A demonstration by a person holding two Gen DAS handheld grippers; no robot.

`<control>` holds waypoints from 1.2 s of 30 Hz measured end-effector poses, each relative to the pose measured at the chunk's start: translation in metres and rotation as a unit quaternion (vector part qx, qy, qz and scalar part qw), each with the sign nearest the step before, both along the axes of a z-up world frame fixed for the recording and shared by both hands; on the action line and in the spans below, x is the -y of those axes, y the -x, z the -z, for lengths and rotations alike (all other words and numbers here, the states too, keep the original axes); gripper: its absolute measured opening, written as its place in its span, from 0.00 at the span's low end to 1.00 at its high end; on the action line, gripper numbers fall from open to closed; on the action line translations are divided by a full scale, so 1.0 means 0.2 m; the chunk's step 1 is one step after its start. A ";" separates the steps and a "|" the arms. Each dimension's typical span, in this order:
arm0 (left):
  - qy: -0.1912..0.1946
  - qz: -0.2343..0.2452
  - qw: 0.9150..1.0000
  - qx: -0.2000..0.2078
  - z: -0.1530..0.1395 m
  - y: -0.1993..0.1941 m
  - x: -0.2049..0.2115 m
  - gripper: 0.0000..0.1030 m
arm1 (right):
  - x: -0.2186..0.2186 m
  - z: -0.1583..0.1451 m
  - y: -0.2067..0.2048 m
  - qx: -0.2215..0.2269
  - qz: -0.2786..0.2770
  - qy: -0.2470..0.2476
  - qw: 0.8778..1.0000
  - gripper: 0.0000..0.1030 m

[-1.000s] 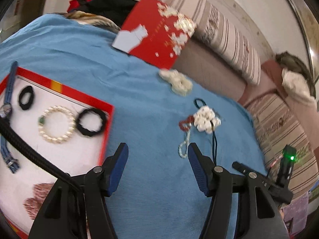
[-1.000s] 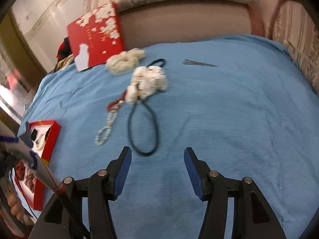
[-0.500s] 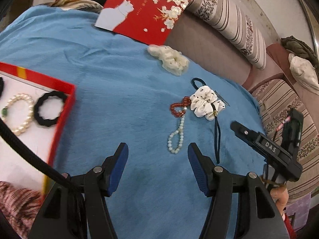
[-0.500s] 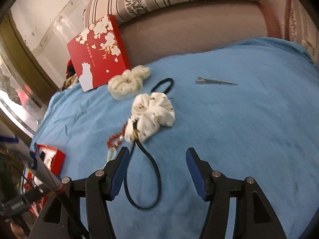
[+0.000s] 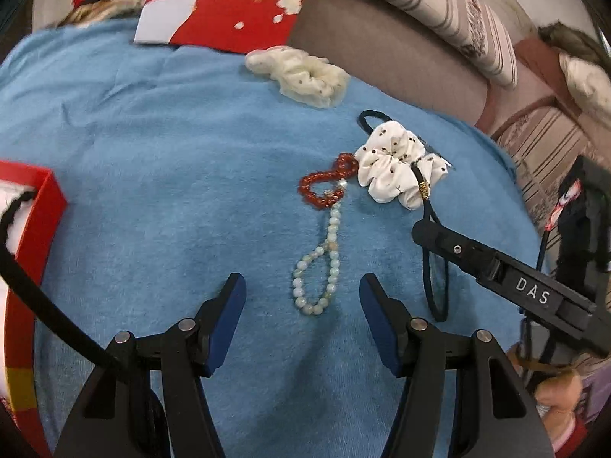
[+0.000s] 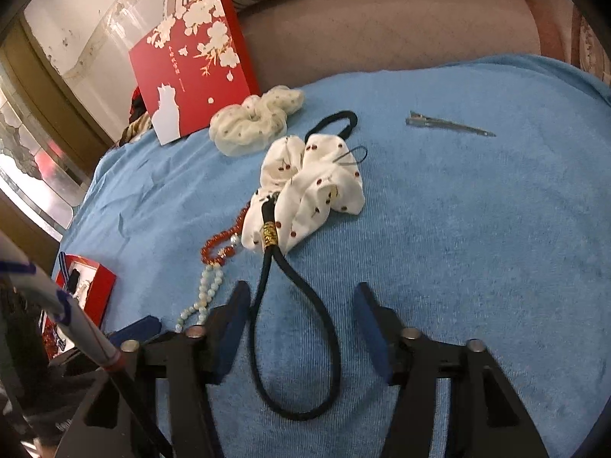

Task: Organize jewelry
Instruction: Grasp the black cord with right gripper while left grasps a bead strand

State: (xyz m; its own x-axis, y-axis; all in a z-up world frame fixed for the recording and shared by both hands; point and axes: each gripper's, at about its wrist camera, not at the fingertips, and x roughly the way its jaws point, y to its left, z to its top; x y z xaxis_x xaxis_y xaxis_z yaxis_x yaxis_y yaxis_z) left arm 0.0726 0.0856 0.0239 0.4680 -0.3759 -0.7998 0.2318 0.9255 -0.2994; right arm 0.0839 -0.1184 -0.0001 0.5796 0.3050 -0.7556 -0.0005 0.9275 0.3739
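Note:
A pale green bead bracelet (image 5: 320,271) lies on the blue cloth, its near loop between my open left gripper's (image 5: 299,299) fingertips. A red bead bracelet (image 5: 327,186) touches its far end. A white cherry-print scrunchie (image 5: 397,166) lies to the right, with a black cord loop (image 6: 294,328) running from it. My right gripper (image 6: 301,307) is open and empty, its fingers on either side of that cord loop. The pale bracelet (image 6: 202,297) and red bracelet (image 6: 223,246) also show in the right wrist view. The red tray (image 5: 36,221) sits at the left.
A cream scrunchie (image 5: 301,74) and a red flowered box (image 6: 191,65) lie at the far side, against a striped sofa cushion (image 5: 450,7). A metal hair clip (image 6: 448,124) lies far right. A black hair tie (image 6: 338,122) lies behind the white scrunchie.
Both grippers have moved forward toward the jewelry pile. The left has swung away from the tray toward the pale bracelet. The right has closed in over the black cord loop.

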 end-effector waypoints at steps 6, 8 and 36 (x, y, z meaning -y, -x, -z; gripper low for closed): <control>-0.044 0.014 0.999 -0.003 0.01 0.02 0.06 0.05 | 0.01 0.01 0.00 -0.011 -0.001 0.000 1.000 0.15; -0.034 0.009 0.999 -0.013 0.00 0.02 0.04 0.05 | 0.01 -0.01 0.02 -0.009 0.002 -0.003 1.000 0.12; 0.069 -0.065 0.995 0.045 -0.39 0.25 -0.59 0.05 | -0.16 -0.10 0.12 0.045 -0.013 0.045 0.998 0.64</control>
State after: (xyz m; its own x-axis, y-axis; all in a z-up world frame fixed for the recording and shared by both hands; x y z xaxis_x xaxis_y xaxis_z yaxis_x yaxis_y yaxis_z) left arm 0.0228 0.2040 0.1010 0.5870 -0.4108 -0.6977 0.1451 0.9011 -0.4085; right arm 0.0594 -0.0856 0.0202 0.6395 0.2548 -0.7254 -0.0556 0.9564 0.2869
